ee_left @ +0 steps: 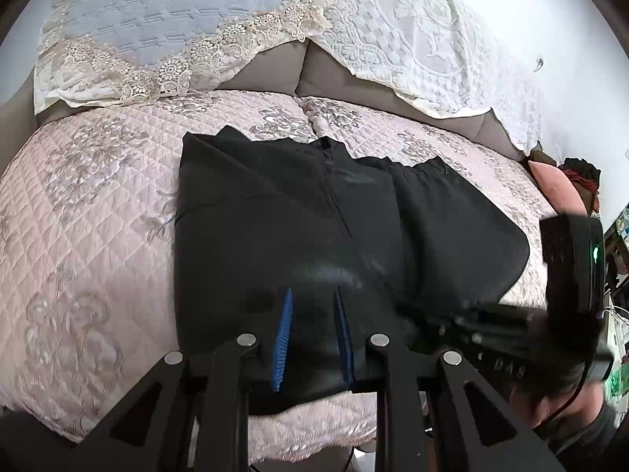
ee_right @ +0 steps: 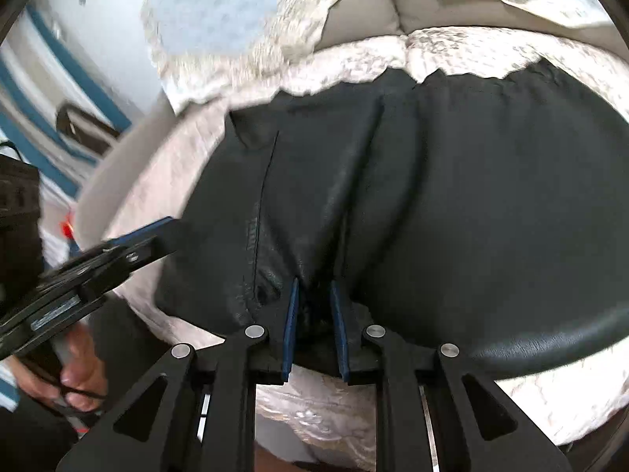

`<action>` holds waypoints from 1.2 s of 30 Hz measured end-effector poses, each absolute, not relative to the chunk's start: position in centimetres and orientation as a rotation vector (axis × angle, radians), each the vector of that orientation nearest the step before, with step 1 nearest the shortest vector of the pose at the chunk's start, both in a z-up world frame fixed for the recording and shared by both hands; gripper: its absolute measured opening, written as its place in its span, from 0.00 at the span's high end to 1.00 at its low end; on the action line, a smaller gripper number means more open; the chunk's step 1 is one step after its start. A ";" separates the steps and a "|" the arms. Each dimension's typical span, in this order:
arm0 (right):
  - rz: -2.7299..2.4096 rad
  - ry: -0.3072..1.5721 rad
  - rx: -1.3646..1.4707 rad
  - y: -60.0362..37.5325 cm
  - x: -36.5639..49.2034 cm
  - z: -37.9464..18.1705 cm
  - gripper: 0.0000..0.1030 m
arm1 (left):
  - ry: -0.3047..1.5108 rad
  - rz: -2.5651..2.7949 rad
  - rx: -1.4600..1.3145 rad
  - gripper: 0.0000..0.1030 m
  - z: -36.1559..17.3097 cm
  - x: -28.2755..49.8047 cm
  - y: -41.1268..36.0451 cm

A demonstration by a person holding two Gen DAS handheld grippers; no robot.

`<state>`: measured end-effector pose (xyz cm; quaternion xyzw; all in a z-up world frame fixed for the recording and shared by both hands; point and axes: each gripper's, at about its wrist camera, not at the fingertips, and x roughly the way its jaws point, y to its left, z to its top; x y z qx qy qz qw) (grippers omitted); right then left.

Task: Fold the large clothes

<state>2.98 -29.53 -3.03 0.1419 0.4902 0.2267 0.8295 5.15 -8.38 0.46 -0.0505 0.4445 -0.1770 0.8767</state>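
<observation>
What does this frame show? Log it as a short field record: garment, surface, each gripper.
garment: black jacket, partly folded, lying flat
surface: pink quilted cover on a sofa
left gripper: jaws slightly apart over the jacket's near edge; grip unclear
right gripper: jaws narrowly parted, bunched jacket fabric between the pads
background: lace throws over the backrest

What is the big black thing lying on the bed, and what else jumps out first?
The big black thing is a jacket, spread on the pink quilt in the middle of the bed. Lacy pillows sit behind it at the top. The right gripper has a bunch of the jacket's near edge between its blue fingers, and the left gripper hangs over the near edge too.
</observation>
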 end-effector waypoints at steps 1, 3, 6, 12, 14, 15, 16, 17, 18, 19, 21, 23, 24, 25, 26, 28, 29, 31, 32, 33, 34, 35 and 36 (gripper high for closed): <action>0.469 1.024 0.300 -30.0 2.9 -2.5 0.83 | 0.917 -0.377 -0.108 0.78 0.9 5.5 -8.6; 0.435 0.999 0.299 -31.2 2.6 -1.6 0.83 | 0.894 -0.387 -0.093 0.78 1.9 6.3 -9.4; 0.386 0.976 0.339 -33.8 2.5 -0.8 0.74 | 0.867 -0.415 -0.059 0.78 2.9 8.0 -11.2; 0.228 0.922 0.466 -39.7 1.1 0.4 0.50 | 0.902 -0.454 -0.036 0.78 1.5 12.3 -14.7; 0.161 0.907 0.529 -41.9 0.5 0.3 0.45 | 0.940 -0.458 -0.021 0.78 -0.3 13.5 -15.7; 0.118 0.901 0.565 -43.2 0.1 0.1 0.42 | 0.974 -0.451 -0.016 0.78 -1.5 14.1 -16.1; 0.091 0.900 0.589 -44.2 -0.1 -0.1 0.41 | 0.997 -0.443 -0.009 0.78 -2.8 14.5 -16.3; 0.063 0.900 0.616 -45.1 -0.3 -0.4 0.40 | 0.979 -0.446 -0.003 0.78 -3.6 14.5 -16.4; 0.036 0.903 0.644 -45.9 -0.5 -0.7 0.40 | 0.954 -0.447 0.008 0.78 -3.8 14.3 -16.5; 0.008 0.909 0.677 -47.0 -0.7 -1.2 0.39 | 0.946 -0.442 0.027 0.78 -3.9 14.2 -16.7; -0.023 0.911 0.729 -48.2 -0.7 -2.0 0.39 | 0.943 -0.420 0.068 0.78 -3.8 14.1 -17.3; -0.043 0.906 0.778 -49.1 -0.6 -2.7 0.37 | 0.937 -0.404 0.113 0.78 -3.9 14.0 -18.0; -0.047 0.901 0.798 -49.4 -0.6 -3.0 0.35 | 0.933 -0.395 0.134 0.78 -4.0 14.0 -18.3; -0.055 0.898 0.816 -49.8 -0.4 -3.4 0.35 | 0.931 -0.388 0.150 0.78 -4.2 14.1 -18.6; -0.057 0.885 0.834 -50.2 -0.4 -3.6 0.35 | 0.929 -0.381 0.164 0.78 -4.2 14.2 -18.8; -0.057 0.850 0.861 -50.8 0.1 -3.9 0.35 | 0.928 -0.367 0.193 0.77 -4.5 14.2 -19.2; -0.062 0.837 0.876 -51.1 0.4 -3.9 0.35 | 0.926 -0.361 0.206 0.77 -4.6 14.2 -19.4; -0.074 0.816 0.895 -51.6 1.1 -4.0 0.35 | 0.923 -0.350 0.229 0.77 -4.7 14.1 -19.7; -0.078 0.810 0.906 -51.9 1.4 -4.2 0.35 | 0.920 -0.347 0.238 0.77 -4.7 14.1 -19.8; -0.082 0.808 0.922 -52.1 1.7 -4.5 0.35 | 0.919 -0.346 0.241 0.77 -4.7 14.1 -19.9; -0.083 0.799 0.939 -52.4 2.0 -4.7 0.35 | 0.919 -0.346 0.240 0.77 -4.8 14.1 -19.9; -0.083 0.794 0.946 -52.6 2.0 -4.6 0.35 | 0.919 -0.346 0.238 0.77 -4.8 14.1 -19.9; -0.083 0.805 0.938 -52.7 2.2 -4.5 0.44 | 0.918 -0.347 0.237 0.77 -4.8 14.1 -19.8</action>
